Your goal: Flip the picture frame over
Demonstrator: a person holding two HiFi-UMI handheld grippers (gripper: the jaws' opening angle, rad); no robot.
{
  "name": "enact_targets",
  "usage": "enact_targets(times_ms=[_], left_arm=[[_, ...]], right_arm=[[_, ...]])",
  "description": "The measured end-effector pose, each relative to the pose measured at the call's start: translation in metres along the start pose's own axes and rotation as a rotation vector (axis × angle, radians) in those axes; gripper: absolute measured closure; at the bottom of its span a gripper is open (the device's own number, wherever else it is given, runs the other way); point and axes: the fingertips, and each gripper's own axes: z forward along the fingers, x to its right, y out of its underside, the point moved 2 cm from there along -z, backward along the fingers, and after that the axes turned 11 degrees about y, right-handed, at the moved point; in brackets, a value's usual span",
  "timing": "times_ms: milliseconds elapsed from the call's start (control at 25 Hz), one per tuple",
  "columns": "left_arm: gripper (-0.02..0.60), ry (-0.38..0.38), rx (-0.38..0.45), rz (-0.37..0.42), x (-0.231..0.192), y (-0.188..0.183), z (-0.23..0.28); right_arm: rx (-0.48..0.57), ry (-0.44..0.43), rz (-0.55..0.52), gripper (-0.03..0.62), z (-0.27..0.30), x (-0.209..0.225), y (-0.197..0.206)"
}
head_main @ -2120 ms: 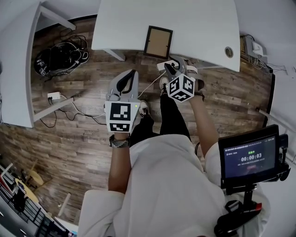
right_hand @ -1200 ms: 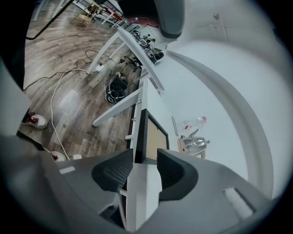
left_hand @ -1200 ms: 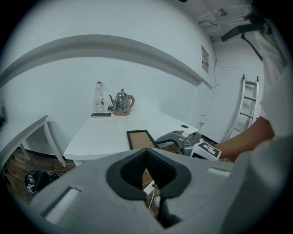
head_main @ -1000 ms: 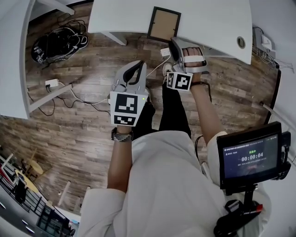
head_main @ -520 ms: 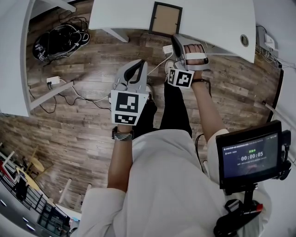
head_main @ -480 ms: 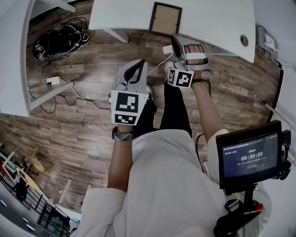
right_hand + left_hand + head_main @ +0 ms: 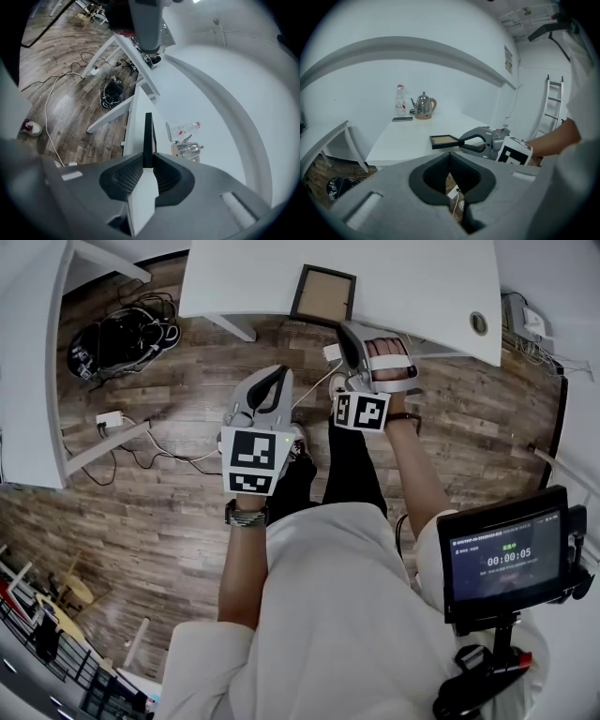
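Note:
A dark picture frame [image 7: 322, 294] with a brown inside lies near the front edge of the white table [image 7: 422, 287]. My right gripper [image 7: 349, 326] is at the frame's near right corner and its jaws have just been closing on that edge. In the right gripper view the frame [image 7: 148, 133] stands edge-on between the pads, which press on it. The left gripper view shows the frame [image 7: 444, 140] with the right gripper [image 7: 465, 143] clamped on its side. My left gripper [image 7: 277, 373] hangs over the floor left of the right one, fingertips together, holding nothing.
A kettle [image 7: 423, 106], a bottle [image 7: 400, 104] and a phone [image 7: 402, 119] stand at the table's far end. A second white table [image 7: 33, 381] is at the left, with a tangle of cables [image 7: 122, 334] and a power strip [image 7: 110, 418] on the wooden floor. A monitor [image 7: 506, 559] sits at my right.
The right gripper reached forward to the frame's near right corner and its jaws closed on the edge. The left gripper stayed about where it was.

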Motion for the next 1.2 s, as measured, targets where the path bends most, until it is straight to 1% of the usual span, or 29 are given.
enact_targets(times_ms=[80,280,520,680,760,840,1000,1200], left_arm=[[0.577,0.001,0.005,0.004,-0.004,-0.002,0.003],[0.577,0.003,0.011,0.016,-0.011,-0.005,0.008],[0.577,-0.002,0.004,0.033,-0.021,-0.003,0.012],[0.577,-0.003,0.009,0.039,-0.034,-0.008,0.01],[0.577,-0.001,0.012,0.045,-0.036,-0.017,0.01],[0.577,-0.006,0.016,0.051,-0.026,-0.032,0.015],[0.577,-0.003,0.041,0.032,-0.009,-0.07,0.029],[0.577,-0.001,0.065,0.019,-0.013,-0.096,0.042]], right_arm=[[0.003,-0.039,0.029,0.526,0.0,0.001,-0.001],[0.013,-0.172,0.093,0.523,0.004,-0.001,-0.003],[0.037,-0.27,0.179,0.525,0.008,0.002,-0.009],[0.04,-0.367,0.249,0.525,0.011,0.007,-0.018],[0.039,-0.409,0.289,0.525,0.013,0.017,-0.019],[0.046,-0.442,0.318,0.525,0.01,0.032,-0.009],[0.049,-0.519,0.337,0.528,0.011,0.068,0.014],[0.075,-0.649,0.36,0.528,0.03,0.087,0.018]])
